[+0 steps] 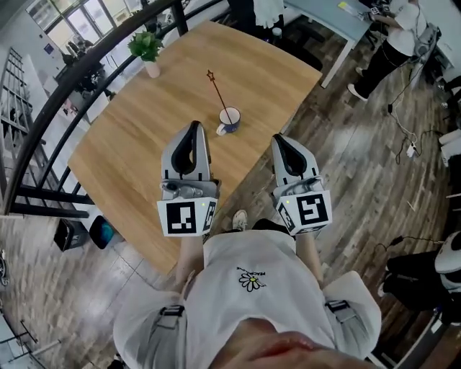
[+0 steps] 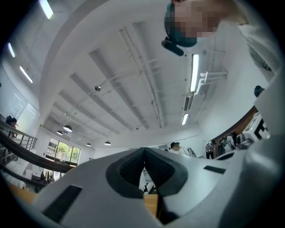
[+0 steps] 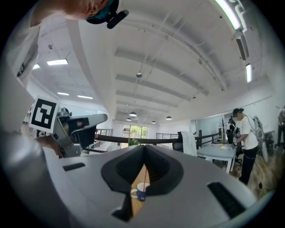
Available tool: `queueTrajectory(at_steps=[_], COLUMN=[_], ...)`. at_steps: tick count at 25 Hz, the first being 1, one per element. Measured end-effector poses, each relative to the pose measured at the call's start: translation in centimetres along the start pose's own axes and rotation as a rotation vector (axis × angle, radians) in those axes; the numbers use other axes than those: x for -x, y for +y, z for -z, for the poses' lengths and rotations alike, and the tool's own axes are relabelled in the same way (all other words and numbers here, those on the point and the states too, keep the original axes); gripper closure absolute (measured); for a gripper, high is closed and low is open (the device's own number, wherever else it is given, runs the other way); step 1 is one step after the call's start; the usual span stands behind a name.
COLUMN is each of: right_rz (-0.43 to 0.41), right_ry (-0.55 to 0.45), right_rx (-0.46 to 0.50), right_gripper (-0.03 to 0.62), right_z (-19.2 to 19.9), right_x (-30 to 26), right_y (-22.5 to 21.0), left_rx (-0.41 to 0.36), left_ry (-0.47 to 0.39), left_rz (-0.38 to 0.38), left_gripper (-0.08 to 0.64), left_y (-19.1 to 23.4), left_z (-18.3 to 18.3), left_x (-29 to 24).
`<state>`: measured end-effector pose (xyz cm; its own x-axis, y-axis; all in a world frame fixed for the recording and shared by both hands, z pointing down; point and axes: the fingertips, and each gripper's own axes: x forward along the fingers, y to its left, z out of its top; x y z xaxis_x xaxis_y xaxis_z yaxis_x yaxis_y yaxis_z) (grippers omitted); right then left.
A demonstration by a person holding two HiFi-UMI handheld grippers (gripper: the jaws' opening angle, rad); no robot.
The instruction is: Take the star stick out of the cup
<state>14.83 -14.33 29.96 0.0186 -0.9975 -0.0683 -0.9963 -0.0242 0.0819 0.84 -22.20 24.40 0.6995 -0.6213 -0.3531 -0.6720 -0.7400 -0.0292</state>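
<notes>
A white-and-blue cup (image 1: 229,119) stands near the middle of the wooden table (image 1: 137,137). A thin red star stick (image 1: 218,92) leans out of it towards the far left, its star at the top. Both grippers hover at the table's near edge, short of the cup. My left gripper (image 1: 194,127) is to the cup's near left, my right gripper (image 1: 279,140) to its near right, beyond the table's corner. The jaws of both are shut and hold nothing. The right gripper view shows the cup (image 3: 141,192) and stick (image 3: 144,174) through the slit below its jaws.
A small potted plant (image 1: 147,51) stands at the table's far left corner. A dark curved railing (image 1: 43,115) runs along the left. A grey desk (image 1: 324,18) and a standing person (image 1: 389,43) are at the back right. Two bags (image 1: 83,233) sit on the floor at left.
</notes>
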Motion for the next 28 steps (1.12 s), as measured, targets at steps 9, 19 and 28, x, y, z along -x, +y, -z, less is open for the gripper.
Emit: queueTrajectory(at_steps=[9, 19, 28], right_rz=[-0.089, -0.221, -0.371], right_ry=[-0.008, -0.002, 0.117], right_rx=[-0.027, -0.126, -0.219], right_gripper=[0.583, 0.583, 0.522], right_z=[1.4, 1.7, 3.9], right_x=[-6.2, -9.4, -13.4], right_y=[-0.4, -2.5, -2.3], left_rx=[0.021, -0.043, -0.053], left_ry=[0.079, 0.054, 0.07], left_rz=[-0.111, -0.177, -0.223], left_gripper=[0.543, 0.544, 0.543], left_y=[2.5, 1.7, 2.5], left_z=[3.9, 3.3, 4.2], left_x=[-3.4, -5.9, -6.7])
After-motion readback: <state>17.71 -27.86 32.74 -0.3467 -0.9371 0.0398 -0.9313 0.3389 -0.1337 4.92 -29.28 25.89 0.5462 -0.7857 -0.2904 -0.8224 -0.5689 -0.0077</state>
